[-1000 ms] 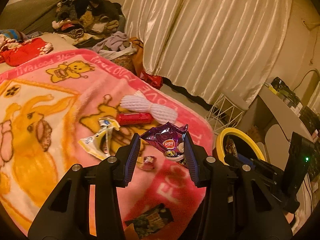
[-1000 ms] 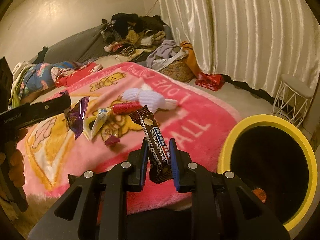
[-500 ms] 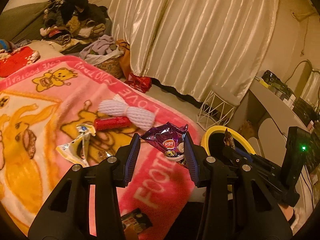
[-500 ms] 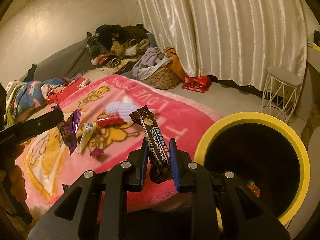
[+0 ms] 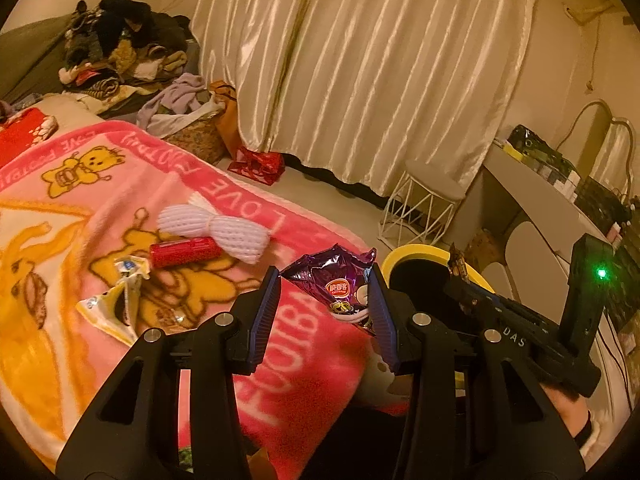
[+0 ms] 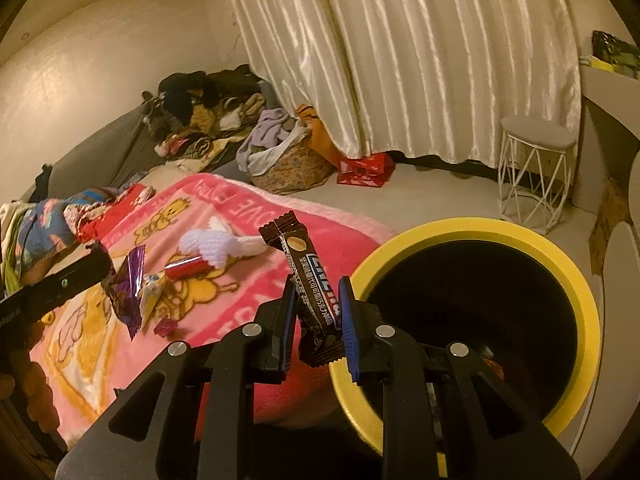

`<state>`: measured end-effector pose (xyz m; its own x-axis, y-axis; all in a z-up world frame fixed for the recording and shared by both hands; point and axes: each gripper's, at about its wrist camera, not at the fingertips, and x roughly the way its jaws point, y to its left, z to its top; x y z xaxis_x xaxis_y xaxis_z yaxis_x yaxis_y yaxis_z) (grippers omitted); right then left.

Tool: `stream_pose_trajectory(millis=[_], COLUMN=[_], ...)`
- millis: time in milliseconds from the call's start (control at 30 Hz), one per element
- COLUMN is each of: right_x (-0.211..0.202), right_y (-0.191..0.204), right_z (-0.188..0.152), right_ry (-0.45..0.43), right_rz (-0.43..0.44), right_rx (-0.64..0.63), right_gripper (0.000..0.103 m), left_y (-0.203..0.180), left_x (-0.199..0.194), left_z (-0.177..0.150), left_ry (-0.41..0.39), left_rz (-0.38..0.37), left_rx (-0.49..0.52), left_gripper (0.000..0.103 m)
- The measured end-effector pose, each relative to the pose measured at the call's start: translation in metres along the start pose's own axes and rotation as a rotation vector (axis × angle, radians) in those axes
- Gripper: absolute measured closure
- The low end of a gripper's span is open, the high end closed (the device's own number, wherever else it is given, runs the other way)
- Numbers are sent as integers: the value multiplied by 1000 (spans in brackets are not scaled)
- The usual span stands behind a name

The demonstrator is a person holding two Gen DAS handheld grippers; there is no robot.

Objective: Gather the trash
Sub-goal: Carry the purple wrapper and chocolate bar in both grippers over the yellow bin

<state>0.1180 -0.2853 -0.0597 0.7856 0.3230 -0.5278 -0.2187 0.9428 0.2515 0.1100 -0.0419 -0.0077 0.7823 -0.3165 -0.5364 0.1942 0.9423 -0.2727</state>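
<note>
My left gripper [image 5: 324,284] is shut on a crumpled purple snack bag [image 5: 334,280] and holds it above the pink blanket [image 5: 80,208], left of the yellow-rimmed black bin [image 5: 416,254]. My right gripper [image 6: 318,300] is shut on a brown chocolate bar wrapper [image 6: 308,284], upright, at the left rim of the bin [image 6: 472,232]. The left gripper with the purple bag [image 6: 130,288] also shows at the left of the right wrist view. A red wrapper [image 5: 184,248], white foam netting [image 5: 216,228] and a yellow-white wrapper [image 5: 116,300] lie on the blanket.
A white wire stool [image 6: 532,172] stands beyond the bin near cream curtains [image 5: 360,60]. A laundry basket [image 6: 288,160], a red bag [image 6: 364,170] and a clothes pile [image 5: 120,48] lie at the back. A white desk [image 5: 532,196] is at the right.
Both grippers have moved right toward the bin, each keeping its wrapper. The bin now fills more of the right wrist view and the right gripper is at its rim.
</note>
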Motion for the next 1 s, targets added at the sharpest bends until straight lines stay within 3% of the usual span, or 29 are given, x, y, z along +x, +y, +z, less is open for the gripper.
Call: stream_pose_trajectory(millis=[467, 1000], right_x=[-14, -25], right_y=[-44, -87], right_z=[0, -2], right_ry=[-38, -65], right_rz=[-107, -165], right_rx=[95, 176], right_gripper=[83, 83], left_y=[-42, -90], left_x=[22, 47], left_z=[-3, -3], left_ry=[19, 33], left_rz=[-41, -75], left_rx=[65, 138], left_gripper=[67, 67])
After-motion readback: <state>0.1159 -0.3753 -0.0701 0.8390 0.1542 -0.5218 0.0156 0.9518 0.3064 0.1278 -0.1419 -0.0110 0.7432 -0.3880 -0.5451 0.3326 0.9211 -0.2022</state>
